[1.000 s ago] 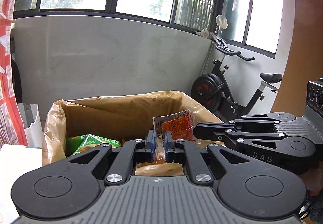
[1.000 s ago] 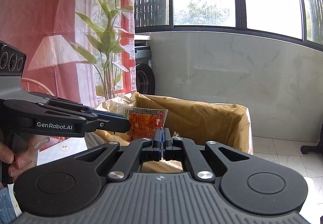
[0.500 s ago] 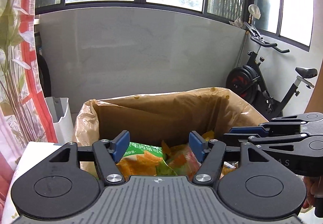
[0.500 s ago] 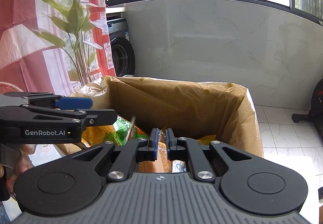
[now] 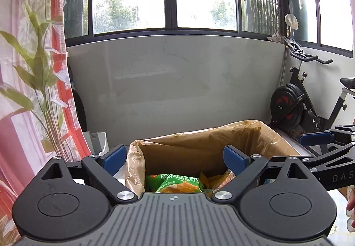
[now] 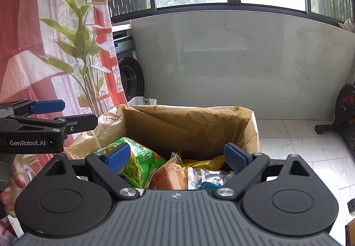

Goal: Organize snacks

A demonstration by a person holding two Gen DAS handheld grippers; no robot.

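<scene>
A brown plastic liner [image 6: 177, 122] covers the box. Inside lie a green chip bag [image 6: 135, 164] printed with orange chips, a yellow packet [image 6: 208, 160] and a clear wrapper [image 6: 208, 177] with blue. The curtain [image 6: 44, 24] is red and white with green leaves.

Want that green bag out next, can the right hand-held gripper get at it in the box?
Probably yes: the green bag lies on top in the open box, uncovered, and the right hand-held gripper is open just above it.

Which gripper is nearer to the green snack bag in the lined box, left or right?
Right, though only slightly. The right gripper hangs open just over the green snack bag; the left gripper, also open, sits a little farther back.
</scene>
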